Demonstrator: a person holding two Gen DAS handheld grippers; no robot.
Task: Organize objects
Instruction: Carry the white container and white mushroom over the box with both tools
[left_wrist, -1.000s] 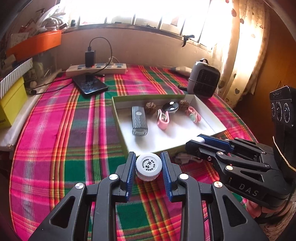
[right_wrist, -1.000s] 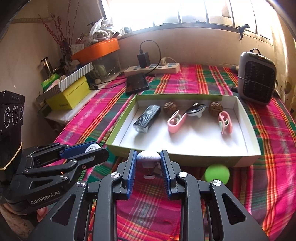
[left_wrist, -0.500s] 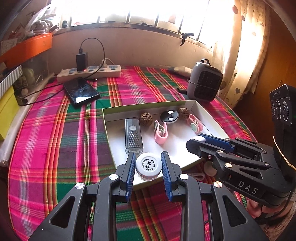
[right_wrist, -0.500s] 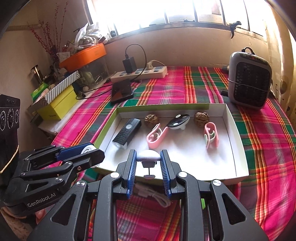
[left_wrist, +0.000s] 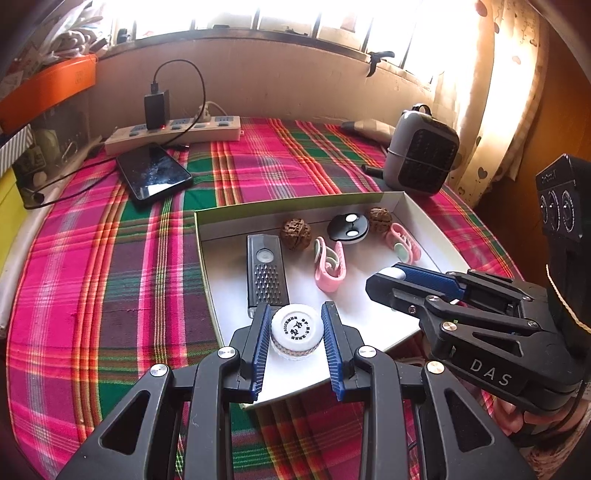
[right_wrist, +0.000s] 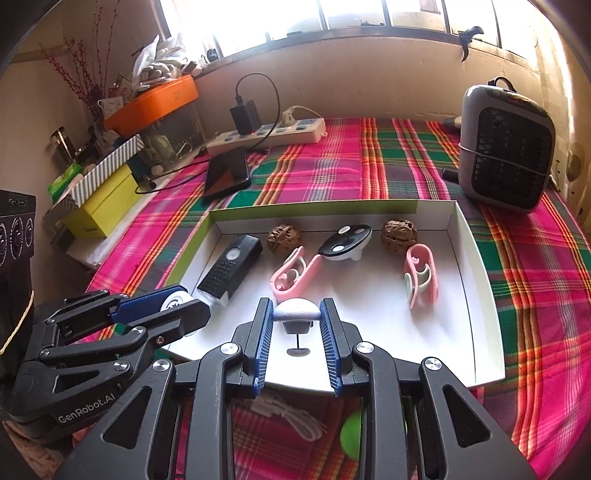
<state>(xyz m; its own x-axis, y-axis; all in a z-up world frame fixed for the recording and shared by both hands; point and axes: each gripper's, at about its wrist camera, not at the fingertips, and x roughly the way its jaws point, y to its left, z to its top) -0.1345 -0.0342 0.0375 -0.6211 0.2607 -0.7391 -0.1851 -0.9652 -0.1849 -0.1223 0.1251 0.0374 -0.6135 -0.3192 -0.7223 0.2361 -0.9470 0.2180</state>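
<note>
A white shallow box (left_wrist: 417, 218) (right_wrist: 476, 258) lies on the plaid cloth. It holds a black bike light (left_wrist: 266, 275) (right_wrist: 231, 269), two walnuts (left_wrist: 294, 229) (right_wrist: 399, 230), a black-and-white gadget (left_wrist: 349, 228) (right_wrist: 345, 242) and two pink clips (left_wrist: 328, 264) (right_wrist: 421, 275). My left gripper (left_wrist: 295, 332) (right_wrist: 173, 304) is shut on a small white-capped jar (left_wrist: 295, 330) over the box's near left corner. My right gripper (right_wrist: 297, 325) (left_wrist: 391, 275) is shut on a white mushroom-shaped object (right_wrist: 297, 314) over the box's near edge.
A grey mini heater (left_wrist: 421, 155) (right_wrist: 504, 151) stands behind the box at the right. A phone (left_wrist: 153, 175) and a power strip (left_wrist: 173, 133) lie at the back left. A green ball (right_wrist: 351, 435) and a white cable (right_wrist: 291, 417) lie under my right gripper. Boxes crowd the left edge (right_wrist: 99, 206).
Both grippers have moved forward over the box with their objects still held. The box and its contents now appear closer.
</note>
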